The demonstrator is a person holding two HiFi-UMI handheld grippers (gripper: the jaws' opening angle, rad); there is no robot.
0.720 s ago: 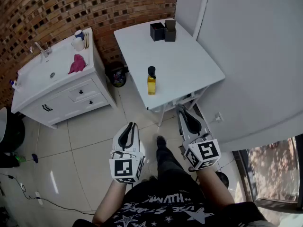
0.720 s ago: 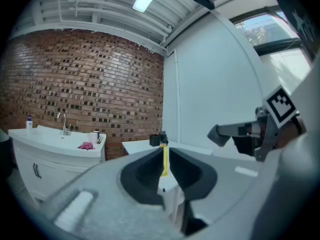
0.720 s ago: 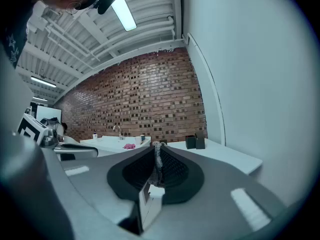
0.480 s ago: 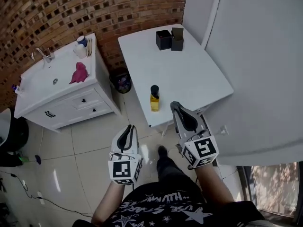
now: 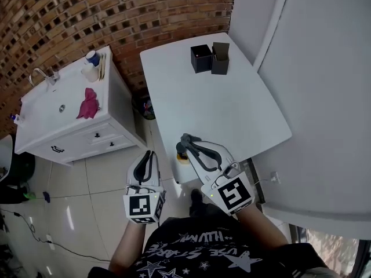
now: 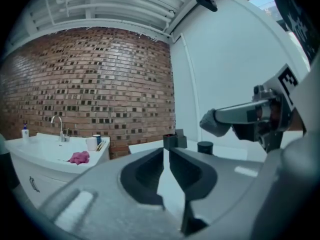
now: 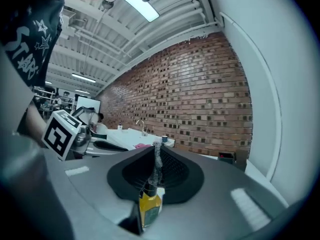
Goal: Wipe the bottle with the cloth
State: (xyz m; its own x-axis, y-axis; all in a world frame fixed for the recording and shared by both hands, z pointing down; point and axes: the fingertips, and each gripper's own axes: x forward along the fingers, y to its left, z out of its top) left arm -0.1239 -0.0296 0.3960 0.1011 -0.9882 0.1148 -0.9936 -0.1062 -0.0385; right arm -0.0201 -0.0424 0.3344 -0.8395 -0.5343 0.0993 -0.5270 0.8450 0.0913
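Right hand-held gripper, closed, over the one bottle; left hand-held gripper closed too

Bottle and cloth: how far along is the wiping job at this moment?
Done: nothing visible yet. In hand: the right hand-held gripper hovers at the bottle on the white table's near edge, jaws together, not gripping it. Left: fetch the pink cloth lying on the sink counter, away from the shut, empty left hand-held gripper, then wipe the bottle.
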